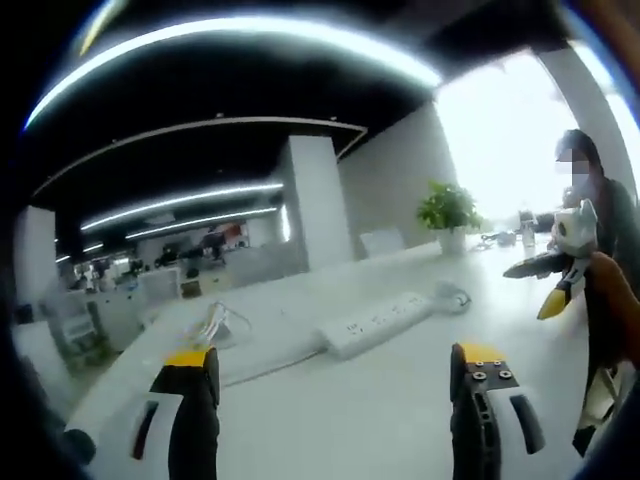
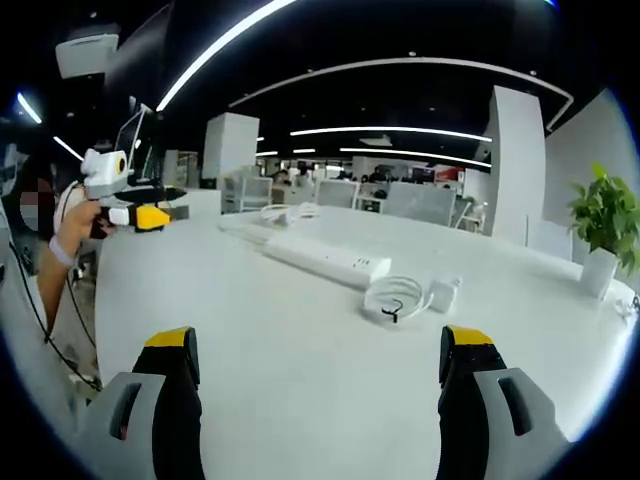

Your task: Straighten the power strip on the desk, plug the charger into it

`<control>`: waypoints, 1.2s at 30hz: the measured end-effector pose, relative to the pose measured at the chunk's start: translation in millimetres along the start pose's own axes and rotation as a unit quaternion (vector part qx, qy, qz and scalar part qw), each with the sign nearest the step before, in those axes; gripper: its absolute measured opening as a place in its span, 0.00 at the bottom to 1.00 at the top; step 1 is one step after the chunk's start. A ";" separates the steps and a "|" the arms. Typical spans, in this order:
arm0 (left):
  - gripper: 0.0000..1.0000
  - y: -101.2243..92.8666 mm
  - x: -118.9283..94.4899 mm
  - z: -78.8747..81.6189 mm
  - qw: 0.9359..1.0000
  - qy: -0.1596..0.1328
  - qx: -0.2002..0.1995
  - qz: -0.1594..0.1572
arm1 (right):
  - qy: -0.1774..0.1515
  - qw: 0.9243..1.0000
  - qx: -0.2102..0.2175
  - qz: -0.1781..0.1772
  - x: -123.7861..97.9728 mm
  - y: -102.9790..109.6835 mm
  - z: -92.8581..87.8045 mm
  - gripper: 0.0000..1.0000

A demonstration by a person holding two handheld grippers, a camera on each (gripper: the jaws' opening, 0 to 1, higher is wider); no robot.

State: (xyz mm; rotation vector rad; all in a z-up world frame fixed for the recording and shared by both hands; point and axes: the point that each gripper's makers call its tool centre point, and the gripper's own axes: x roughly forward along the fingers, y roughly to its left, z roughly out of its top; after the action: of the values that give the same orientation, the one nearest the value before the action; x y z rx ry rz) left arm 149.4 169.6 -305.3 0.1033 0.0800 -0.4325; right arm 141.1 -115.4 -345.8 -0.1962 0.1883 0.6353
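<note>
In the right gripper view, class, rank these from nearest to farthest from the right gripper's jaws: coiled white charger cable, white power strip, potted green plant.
1. Coiled white charger cable, just ahead, centre-right.
2. White power strip, behind it, angling off left.
3. Potted green plant, far right desk edge.

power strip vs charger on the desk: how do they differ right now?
The power strip is a long flat bar; the charger is a small block. The power strip's cable trails off across the desk; the charger's cable is coiled beside it. Both are white, lie apart, and neither is held.
</note>
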 end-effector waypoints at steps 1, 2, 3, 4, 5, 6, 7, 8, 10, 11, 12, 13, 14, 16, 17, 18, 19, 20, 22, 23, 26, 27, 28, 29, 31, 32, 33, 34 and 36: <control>0.98 -0.6 -0.2 -1.0 1.000 -0.001 -0.004 0.000 | 0.000 1.000 0.000 0.000 -0.1 0.2 0.0 1.00; 0.98 -1.2 -0.4 -2.8 1.000 -0.002 -0.008 0.000 | 0.000 1.000 0.000 0.000 -0.2 0.3 0.0 1.00; 0.98 -1.4 -0.5 -4.2 1.000 -0.002 -0.012 0.001 | 0.000 1.000 0.000 -0.001 -0.4 0.3 0.1 1.00; 0.98 -1.6 -0.5 -6.1 1.000 -0.002 -0.014 0.002 | 0.000 1.000 0.000 -0.001 -0.5 0.2 0.1 1.00; 0.98 -1.7 -0.4 -8.8 1.000 0.000 -0.017 0.001 | 0.000 1.000 0.001 -0.002 -0.7 0.1 0.1 1.00; 0.98 -1.1 -0.4 -12.1 1.000 0.003 -0.023 0.003 | -0.001 1.000 0.001 -0.002 -1.0 0.1 0.1 1.00; 0.98 0.6 -0.3 -15.0 1.000 0.005 -0.027 0.007 | -0.001 1.000 0.002 -0.002 -1.0 0.1 0.1 1.00; 0.98 1.4 -0.2 -17.6 1.000 0.007 -0.028 0.010 | -0.001 1.000 0.003 -0.002 -1.0 0.3 -0.3 1.00; 0.98 3.6 -0.1 -22.6 0.999 0.011 -0.033 0.015 | 0.000 1.000 0.003 -0.001 -0.7 0.9 -1.3 1.00; 0.98 4.0 -0.1 -24.5 0.999 0.011 -0.037 0.017 | 0.001 1.000 0.003 -0.001 -0.6 1.1 -2.0 1.00; 0.98 3.7 -0.1 -26.0 0.999 0.012 -0.039 0.016 | 0.001 1.000 0.003 -0.001 -0.5 1.1 -2.5 1.00; 0.98 3.2 0.1 -27.1 0.999 0.011 -0.042 0.016 | 0.001 1.000 0.003 0.000 -0.5 1.2 -2.8 1.00; 0.98 2.9 1.0 -29.0 0.999 0.012 -0.044 0.016 | 0.001 1.000 0.004 0.000 -0.4 1.1 -3.2 1.00; 0.97 3.2 1.7 -31.2 0.999 0.015 -0.045 0.017 | 0.002 1.000 0.005 0.000 -0.1 0.9 -3.9 1.00; 0.97 3.9 2.2 -32.1 0.999 0.015 -0.049 0.018 | 0.002 1.000 0.005 0.000 0.0 1.1 -4.4 1.00; 0.97 4.0 2.5 -32.4 0.998 0.014 -0.051 0.018 | 0.002 1.000 0.006 0.000 0.0 1.5 -4.3 1.00; 0.97 4.2 2.8 -32.7 0.998 0.014 -0.053 0.018 | 0.001 1.000 0.006 0.001 -0.2 1.7 -4.3 1.00; 0.97 4.2 3.0 -32.9 0.998 0.014 -0.054 0.018 | 0.001 1.000 0.006 0.001 -0.3 1.7 -4.3 1.00; 0.97 4.2 3.3 -32.6 0.998 0.013 -0.055 0.018 | 0.001 1.000 0.007 -0.001 -0.9 0.9 -4.7 1.00; 0.97 4.2 3.2 -32.3 0.998 0.013 -0.055 0.018 | 0.001 1.000 0.007 -0.002 -1.4 0.3 -4.9 1.00; 0.97 4.2 2.4 -31.2 0.998 0.011 -0.055 0.018 | 0.001 1.000 0.009 -0.005 -2.4 -0.8 -5.3 1.00; 0.97 4.3 2.3 -31.1 0.998 0.011 -0.055 0.018 | 0.001 1.000 0.009 -0.005 -2.6 -1.1 -5.5 1.00; 0.97 4.2 2.1 -30.9 0.998 0.011 -0.055 0.018 | 0.002 1.000 0.008 -0.006 -2.8 -1.6 -5.5 1.00; 0.96 3.7 1.9 -31.0 0.998 0.011 -0.055 0.018 | 0.001 1.000 0.008 -0.006 -2.8 -1.7 -5.3 1.00; 0.96 2.4 1.9 -31.2 0.998 0.012 -0.055 0.016 | 0.001 1.000 0.009 -0.006 -2.7 -1.8 -4.9 1.00; 0.96 1.1 1.9 -31.7 0.998 0.012 -0.054 0.013 | 0.000 1.000 0.008 -0.006 -2.6 -1.4 -4.5 1.00; 0.96 0.0 1.8 -32.1 0.998 0.013 -0.055 0.011 | 0.000 1.000 0.008 -0.006 -2.6 -1.4 -4.2 1.00; 0.96 -0.9 1.7 -32.2 0.998 0.013 -0.056 0.010 | 0.000 1.000 0.008 -0.006 -2.6 -1.4 -3.7 1.00; 0.96 -1.8 1.3 -31.4 0.998 0.010 -0.058 0.009 | -0.002 1.000 0.008 -0.008 -2.7 -1.6 -2.0 1.00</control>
State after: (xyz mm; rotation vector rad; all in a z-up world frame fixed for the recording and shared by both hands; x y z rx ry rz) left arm 148.0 171.1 -336.7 -0.0067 0.1228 -0.4074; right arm 139.7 -118.6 -346.9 -0.1819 0.1879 0.6187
